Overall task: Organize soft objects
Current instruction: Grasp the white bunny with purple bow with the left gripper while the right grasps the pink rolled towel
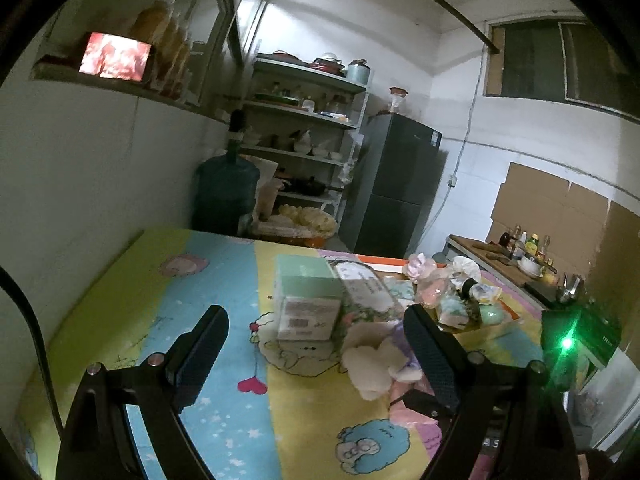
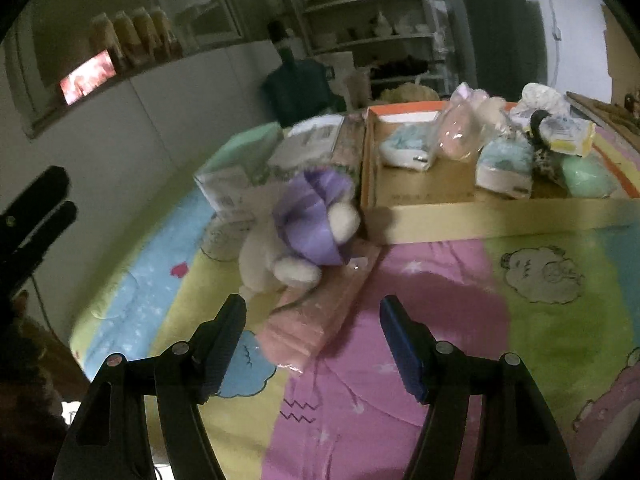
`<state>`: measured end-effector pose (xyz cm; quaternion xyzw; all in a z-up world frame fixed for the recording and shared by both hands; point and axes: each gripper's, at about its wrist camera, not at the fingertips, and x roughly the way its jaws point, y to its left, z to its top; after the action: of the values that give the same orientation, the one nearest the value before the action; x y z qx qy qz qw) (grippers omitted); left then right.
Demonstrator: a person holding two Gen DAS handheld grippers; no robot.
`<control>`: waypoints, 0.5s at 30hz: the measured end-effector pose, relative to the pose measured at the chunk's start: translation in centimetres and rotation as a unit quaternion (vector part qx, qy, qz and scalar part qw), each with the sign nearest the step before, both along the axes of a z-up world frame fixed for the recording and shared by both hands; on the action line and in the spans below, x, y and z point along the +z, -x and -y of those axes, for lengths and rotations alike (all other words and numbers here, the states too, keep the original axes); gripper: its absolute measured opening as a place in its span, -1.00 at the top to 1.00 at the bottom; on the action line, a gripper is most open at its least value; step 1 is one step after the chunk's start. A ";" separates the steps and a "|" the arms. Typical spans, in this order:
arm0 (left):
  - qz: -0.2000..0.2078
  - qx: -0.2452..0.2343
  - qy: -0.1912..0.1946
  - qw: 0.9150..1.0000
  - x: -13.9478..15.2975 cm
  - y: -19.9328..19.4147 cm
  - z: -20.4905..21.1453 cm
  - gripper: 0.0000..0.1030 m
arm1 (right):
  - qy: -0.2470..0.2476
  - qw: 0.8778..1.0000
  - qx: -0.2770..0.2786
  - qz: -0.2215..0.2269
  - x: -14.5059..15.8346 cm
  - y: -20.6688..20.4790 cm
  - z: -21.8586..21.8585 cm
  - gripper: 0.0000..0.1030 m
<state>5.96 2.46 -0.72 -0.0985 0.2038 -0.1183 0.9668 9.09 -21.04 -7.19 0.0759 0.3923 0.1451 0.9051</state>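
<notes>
The quilt (image 1: pixel 224 280) is lying bare toward the wall on the left, giving open room there. The right gripper (image 2: pixel 312 344) is hovering with fingers wide and nothing between them, just before a pink packet (image 2: pixel 320 312) with a plush toy (image 2: pixel 304 236) lying across its far end. Behind, boxes (image 2: pixel 248 168) and a cardboard tray (image 2: pixel 440 184) of soft bundles are crowding the toy's far side. The left gripper (image 1: pixel 316 360) is also spread wide and holding nothing, facing the green box (image 1: pixel 308 300). Only the left view is showing the fridge (image 1: pixel 396 184) whole and the counter (image 1: pixel 492 260).
</notes>
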 end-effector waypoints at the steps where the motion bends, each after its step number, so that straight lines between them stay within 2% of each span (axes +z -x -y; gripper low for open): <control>1: -0.002 -0.001 0.003 1.000 -0.2 0.0 -0.3 -0.73 | 0.012 1.000 -0.005 0.000 -0.2 -0.2 -0.5 -0.38; 10: -0.011 -0.005 0.025 1.000 -1.8 -0.2 -1.9 -0.73 | 0.086 0.996 -0.030 0.000 -1.7 -0.9 -2.4 -0.38; 15: -0.019 -0.021 0.018 0.999 -2.5 -0.4 -1.5 -0.73 | 0.115 0.993 -0.031 0.001 -1.9 -1.6 -3.5 -0.32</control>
<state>6.37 3.99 -3.26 -0.1137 0.2218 -0.1408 0.9582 10.72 -17.59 -9.09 -0.0168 0.4028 0.0707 0.9124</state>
